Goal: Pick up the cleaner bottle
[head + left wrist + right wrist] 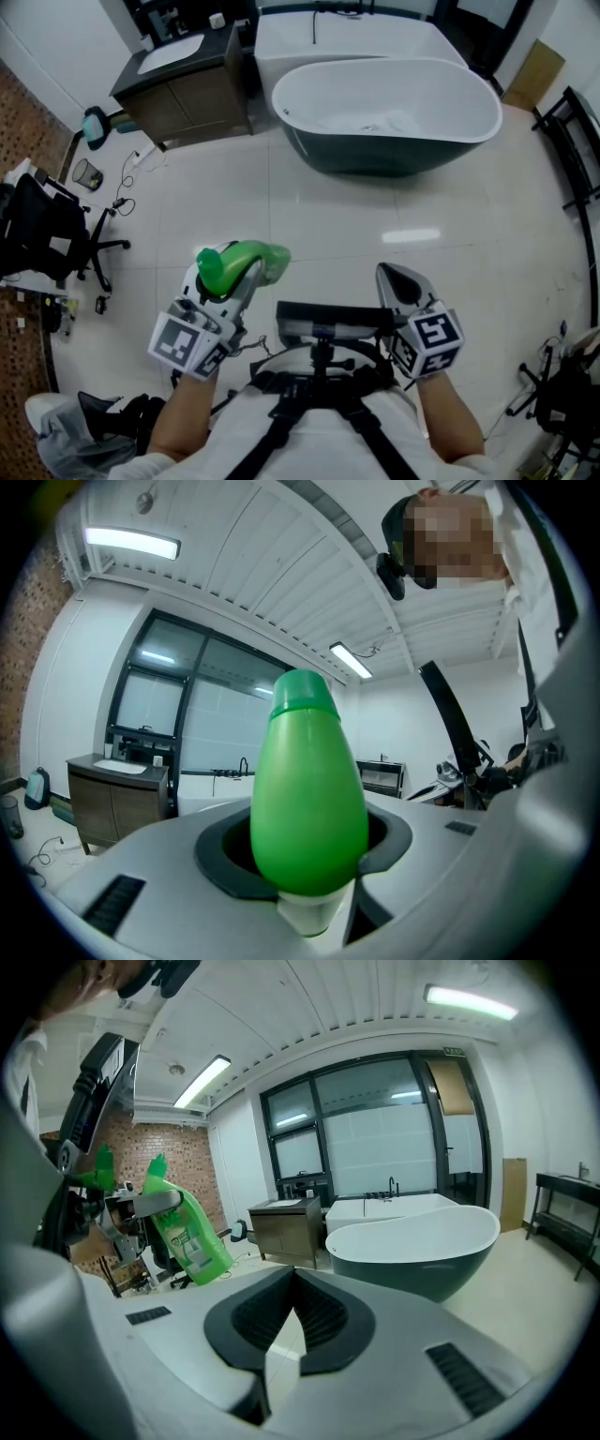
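Note:
The green cleaner bottle (267,258) is held off the floor between the jaws of my left gripper (230,277), which is shut on its body. In the left gripper view the bottle (309,799) fills the middle, cap pointing up, pinched between the dark pads of the left gripper (305,855). My right gripper (398,281) is lower right of the bottle, jaws together with nothing in them. In the right gripper view the right gripper (292,1283) points toward the tub, and the bottle (187,1232) shows tilted at the left.
A white and dark bathtub (394,112) stands ahead on the tiled floor. A vanity cabinet with a sink (183,84) is at the back left. An office chair (47,234), a wire waste basket (86,173) and loose cables (127,187) lie left. A black rack (572,141) stands right.

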The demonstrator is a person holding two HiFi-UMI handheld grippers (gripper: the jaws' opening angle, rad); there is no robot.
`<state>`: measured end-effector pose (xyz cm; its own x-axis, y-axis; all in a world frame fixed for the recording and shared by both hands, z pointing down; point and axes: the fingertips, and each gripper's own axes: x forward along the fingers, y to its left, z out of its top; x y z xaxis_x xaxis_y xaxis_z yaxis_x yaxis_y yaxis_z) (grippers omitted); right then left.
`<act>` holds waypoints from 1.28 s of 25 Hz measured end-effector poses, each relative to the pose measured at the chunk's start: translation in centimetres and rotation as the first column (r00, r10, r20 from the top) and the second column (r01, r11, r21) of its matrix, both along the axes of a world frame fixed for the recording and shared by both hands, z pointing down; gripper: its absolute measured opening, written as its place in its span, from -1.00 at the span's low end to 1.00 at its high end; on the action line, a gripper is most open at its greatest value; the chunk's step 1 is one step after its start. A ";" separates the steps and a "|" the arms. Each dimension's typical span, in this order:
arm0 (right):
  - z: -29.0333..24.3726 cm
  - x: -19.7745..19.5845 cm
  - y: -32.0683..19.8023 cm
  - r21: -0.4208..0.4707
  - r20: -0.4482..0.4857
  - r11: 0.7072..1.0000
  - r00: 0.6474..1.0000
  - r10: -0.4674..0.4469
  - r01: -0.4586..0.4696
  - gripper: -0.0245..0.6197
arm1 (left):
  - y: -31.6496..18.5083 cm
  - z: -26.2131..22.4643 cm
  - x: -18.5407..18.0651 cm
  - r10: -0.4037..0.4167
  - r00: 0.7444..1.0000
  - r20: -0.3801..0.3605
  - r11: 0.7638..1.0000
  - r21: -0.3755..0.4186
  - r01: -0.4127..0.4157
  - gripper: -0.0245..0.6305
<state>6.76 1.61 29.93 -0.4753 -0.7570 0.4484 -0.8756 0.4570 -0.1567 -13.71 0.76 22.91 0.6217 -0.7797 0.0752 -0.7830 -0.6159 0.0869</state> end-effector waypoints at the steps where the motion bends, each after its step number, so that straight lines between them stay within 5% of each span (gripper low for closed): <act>1: 0.2 0.2 0.0 -0.003 -0.002 1.000 1.000 0.000 0.000 -0.90 | 0.1 0.0 0.2 0.002 1.000 0.002 1.000 -0.002 -0.002 -0.39; 32: -0.8 0.9 -0.5 -0.020 -0.022 0.999 0.999 -0.037 0.037 -0.90 | 0.0 0.2 1.1 0.024 1.000 0.004 0.999 -0.028 -0.024 -0.39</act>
<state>7.64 1.13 29.13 -0.4927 -0.7301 0.4734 -0.8614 0.4863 -0.1466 -12.56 0.71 23.11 0.6399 -0.7620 0.0994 -0.7683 -0.6320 0.1011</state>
